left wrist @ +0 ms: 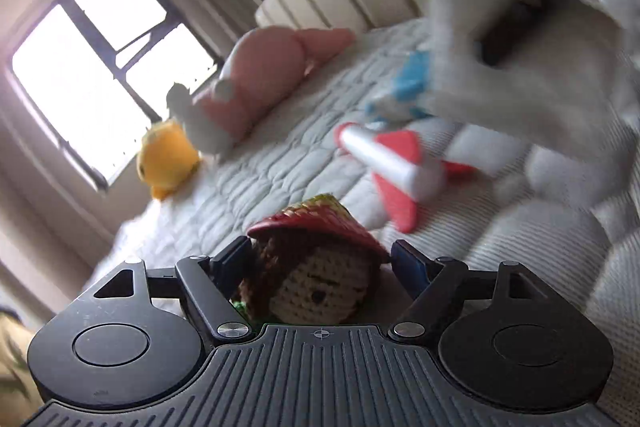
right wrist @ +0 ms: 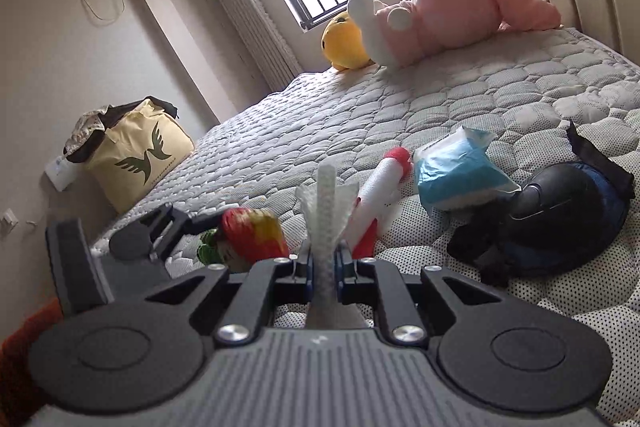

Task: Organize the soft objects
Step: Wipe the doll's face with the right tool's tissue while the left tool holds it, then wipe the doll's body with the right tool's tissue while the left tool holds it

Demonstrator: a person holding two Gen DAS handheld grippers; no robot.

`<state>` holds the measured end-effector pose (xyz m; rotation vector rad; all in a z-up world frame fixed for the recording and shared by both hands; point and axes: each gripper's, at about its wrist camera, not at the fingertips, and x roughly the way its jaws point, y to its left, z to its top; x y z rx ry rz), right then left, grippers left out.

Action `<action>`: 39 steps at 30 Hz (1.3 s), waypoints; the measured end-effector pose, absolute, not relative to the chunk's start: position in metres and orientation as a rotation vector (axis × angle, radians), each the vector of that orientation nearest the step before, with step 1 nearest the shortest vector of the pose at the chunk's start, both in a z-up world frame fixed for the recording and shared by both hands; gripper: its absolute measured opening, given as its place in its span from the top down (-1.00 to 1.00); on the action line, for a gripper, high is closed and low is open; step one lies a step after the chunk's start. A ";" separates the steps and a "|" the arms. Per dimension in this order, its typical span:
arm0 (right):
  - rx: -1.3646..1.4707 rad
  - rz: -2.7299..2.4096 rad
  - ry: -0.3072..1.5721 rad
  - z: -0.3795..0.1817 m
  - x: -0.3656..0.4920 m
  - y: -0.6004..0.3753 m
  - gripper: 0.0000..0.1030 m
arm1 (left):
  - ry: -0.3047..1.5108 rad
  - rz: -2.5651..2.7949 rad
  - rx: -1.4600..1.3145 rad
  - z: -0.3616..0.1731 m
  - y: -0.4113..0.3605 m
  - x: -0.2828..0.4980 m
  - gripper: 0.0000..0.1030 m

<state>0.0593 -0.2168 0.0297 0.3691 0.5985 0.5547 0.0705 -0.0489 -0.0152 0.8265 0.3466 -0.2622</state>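
The left gripper (left wrist: 320,263) stands open around the crochet doll (left wrist: 316,267) on the bed (right wrist: 400,107); close squarely on its head, below the hat brim. The right gripper (right wrist: 325,259) pinches a white tissue (right wrist: 326,203) (keep it clamped). No writing is readable; the tote (right wrist: 136,155) shows only a green winged logo.

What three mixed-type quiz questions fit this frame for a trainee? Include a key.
1. True or false: the right gripper is shut on a white mesh strip.
2. What sits between the fingers of the left gripper? A toy rocket; B crochet doll; C blue packet.
3. Fill in: the pink plush lies beside a ___ plush.

Key: 1 true; 2 B; 3 yellow, the yellow plush.
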 end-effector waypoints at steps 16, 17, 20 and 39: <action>0.255 0.848 0.591 0.063 0.090 -0.095 0.79 | 0.344 -0.354 0.473 0.009 -0.011 0.003 -0.93; 0.221 0.829 0.616 0.054 0.089 -0.091 0.79 | 0.341 -0.358 0.466 0.012 -0.004 -0.001 -0.93; 0.191 0.799 0.645 0.035 0.077 -0.098 0.81 | 0.349 -0.361 0.454 0.013 0.019 -0.005 -0.97; 0.146 0.684 0.620 0.054 0.043 -0.152 0.80 | 0.527 -0.572 0.256 -0.009 0.038 0.055 -1.00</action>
